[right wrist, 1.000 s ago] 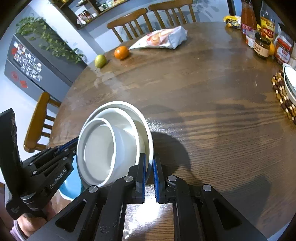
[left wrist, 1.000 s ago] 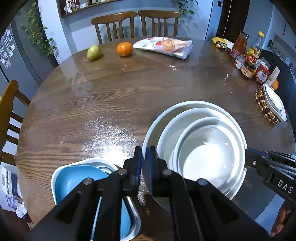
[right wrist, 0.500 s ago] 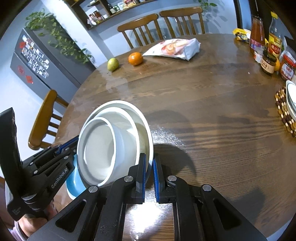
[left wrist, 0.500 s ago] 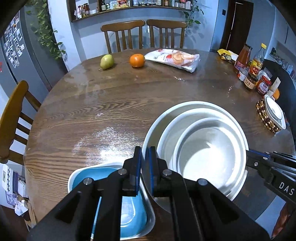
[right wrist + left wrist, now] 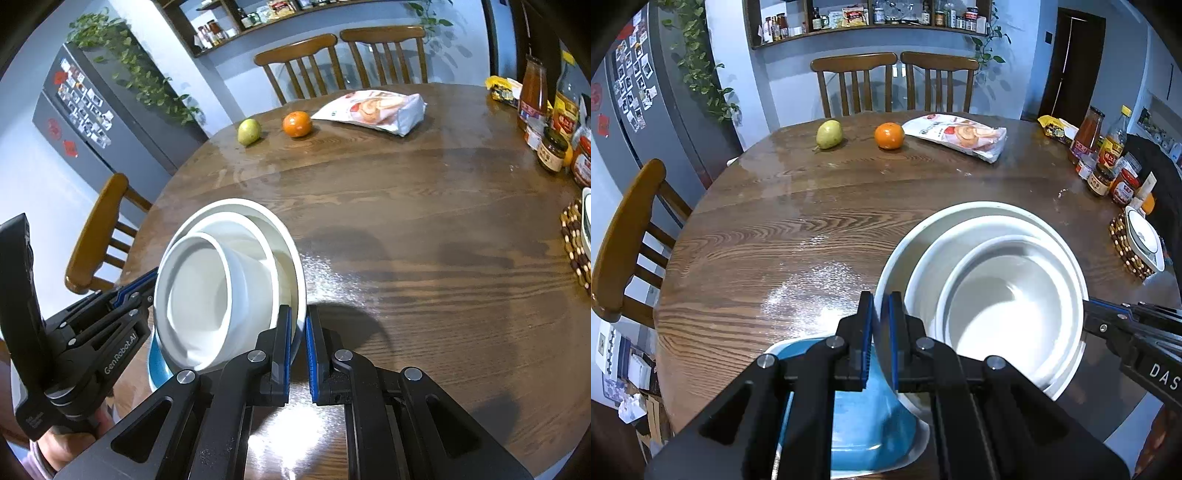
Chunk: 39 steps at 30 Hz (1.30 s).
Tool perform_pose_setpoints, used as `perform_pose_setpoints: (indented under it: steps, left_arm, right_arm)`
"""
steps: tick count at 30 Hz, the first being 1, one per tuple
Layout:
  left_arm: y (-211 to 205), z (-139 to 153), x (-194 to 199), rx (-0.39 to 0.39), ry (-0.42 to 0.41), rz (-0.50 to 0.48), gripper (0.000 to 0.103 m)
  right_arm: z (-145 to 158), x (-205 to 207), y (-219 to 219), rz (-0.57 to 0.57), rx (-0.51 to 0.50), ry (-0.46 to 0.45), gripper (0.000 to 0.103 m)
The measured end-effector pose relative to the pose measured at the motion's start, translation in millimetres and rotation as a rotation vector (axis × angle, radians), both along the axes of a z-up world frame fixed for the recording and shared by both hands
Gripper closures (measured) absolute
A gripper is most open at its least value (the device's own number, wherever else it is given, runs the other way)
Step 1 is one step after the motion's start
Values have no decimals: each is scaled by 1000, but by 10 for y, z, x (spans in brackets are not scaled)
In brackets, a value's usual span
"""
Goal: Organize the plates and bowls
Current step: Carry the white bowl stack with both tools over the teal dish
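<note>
A stack of three nested white bowls (image 5: 1004, 295) hangs above the round wooden table (image 5: 798, 229), held from both sides. My left gripper (image 5: 881, 332) is shut on the outer bowl's left rim. My right gripper (image 5: 298, 343) is shut on its right rim, and the stack (image 5: 221, 291) tilts toward the left there. Below the stack, at the table's near edge, a blue square bowl (image 5: 864, 417) sits in a white square dish (image 5: 919, 439); it also shows in the right wrist view (image 5: 157, 362).
A pear (image 5: 829, 134), an orange (image 5: 889, 136) and a snack bag (image 5: 956, 136) lie at the far side. Bottles and jars (image 5: 1104, 162) stand at the right edge, with a white dish on a beaded mat (image 5: 1137, 243). Wooden chairs (image 5: 624, 236) surround the table.
Both grippers have lifted the white bowl stack higher and moved it back over the blue bowl, so more of the room shows. The grips have not changed.
</note>
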<state>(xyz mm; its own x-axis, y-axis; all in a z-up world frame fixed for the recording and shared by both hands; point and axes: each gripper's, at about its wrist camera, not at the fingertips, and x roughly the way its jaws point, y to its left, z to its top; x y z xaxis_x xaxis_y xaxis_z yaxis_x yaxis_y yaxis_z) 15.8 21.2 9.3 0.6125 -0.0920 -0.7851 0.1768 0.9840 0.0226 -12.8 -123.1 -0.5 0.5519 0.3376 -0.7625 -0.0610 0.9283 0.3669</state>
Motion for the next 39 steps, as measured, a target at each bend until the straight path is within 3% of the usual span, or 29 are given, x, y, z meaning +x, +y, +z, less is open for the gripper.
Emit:
perform_pose_setpoints:
  steps: [12,23,39]
  left_arm:
    - [235,45,-68,8,-13,46,100]
    - [661,-54,-190,28,21,127,100]
    - [1063,-441,-211,59,156,187,99]
  right_arm:
    - [56,-4,212,43,1,-10,92]
    - [-40,7,662,126,5,17,92]
    - [-458,69,1097,192,31,141,92]
